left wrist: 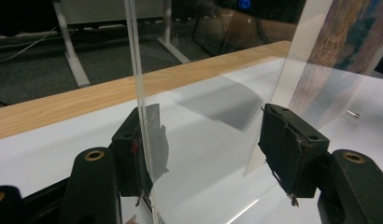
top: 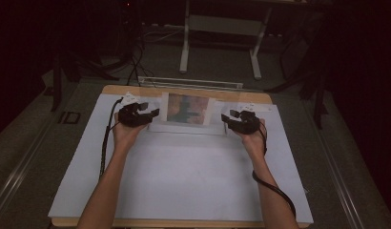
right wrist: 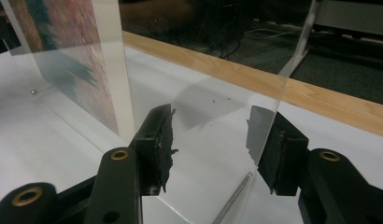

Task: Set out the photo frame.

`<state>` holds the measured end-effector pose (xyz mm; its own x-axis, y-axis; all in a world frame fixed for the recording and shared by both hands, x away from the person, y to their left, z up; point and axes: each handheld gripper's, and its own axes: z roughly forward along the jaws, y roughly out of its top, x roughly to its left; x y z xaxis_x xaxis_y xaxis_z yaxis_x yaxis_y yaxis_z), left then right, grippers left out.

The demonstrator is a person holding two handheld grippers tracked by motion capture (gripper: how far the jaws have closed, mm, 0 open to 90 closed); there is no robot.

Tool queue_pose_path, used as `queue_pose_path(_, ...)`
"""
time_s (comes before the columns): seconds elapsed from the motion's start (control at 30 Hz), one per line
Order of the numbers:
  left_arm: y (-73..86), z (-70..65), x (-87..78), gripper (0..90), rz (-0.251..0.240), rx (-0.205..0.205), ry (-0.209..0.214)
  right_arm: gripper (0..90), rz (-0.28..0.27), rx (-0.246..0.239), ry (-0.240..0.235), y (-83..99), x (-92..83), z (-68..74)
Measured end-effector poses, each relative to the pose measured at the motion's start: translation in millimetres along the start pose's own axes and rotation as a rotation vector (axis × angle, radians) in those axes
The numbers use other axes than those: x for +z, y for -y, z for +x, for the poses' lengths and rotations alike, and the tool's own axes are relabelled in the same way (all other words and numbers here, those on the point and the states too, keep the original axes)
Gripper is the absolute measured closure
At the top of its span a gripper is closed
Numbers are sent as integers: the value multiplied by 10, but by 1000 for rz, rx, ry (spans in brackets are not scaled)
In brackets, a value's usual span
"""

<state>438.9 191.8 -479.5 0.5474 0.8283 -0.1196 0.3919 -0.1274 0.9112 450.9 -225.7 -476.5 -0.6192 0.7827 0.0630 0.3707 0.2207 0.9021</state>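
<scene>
High view shows my spread jaws flanking the clear acrylic picture stand (top: 186, 110): stiff, slippery, best pinched at side edges.

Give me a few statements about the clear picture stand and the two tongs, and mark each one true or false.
1. A clear acrylic stand holding a colourful picture stands upright on the white sheet. True.
2. The left tongs are shut tight on the stand. False: their jaws are open, with the stand's edge beside one pad.
3. The right tongs are at the stand's other end. True.
4. The stand lies flat at the table's near edge. False: it is upright near the far wooden edge.
</scene>
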Motion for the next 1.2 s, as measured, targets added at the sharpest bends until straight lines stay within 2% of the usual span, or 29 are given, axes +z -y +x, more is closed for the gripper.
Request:
queue_pose_path(0.43,-27,14,27,384,7,-11,0,495,7,28,-12,-17,31,-41)
queue_pose_path(1.2,-37,19,27,383,3,-29,3,496,14,34,-15,-26,34,-49)
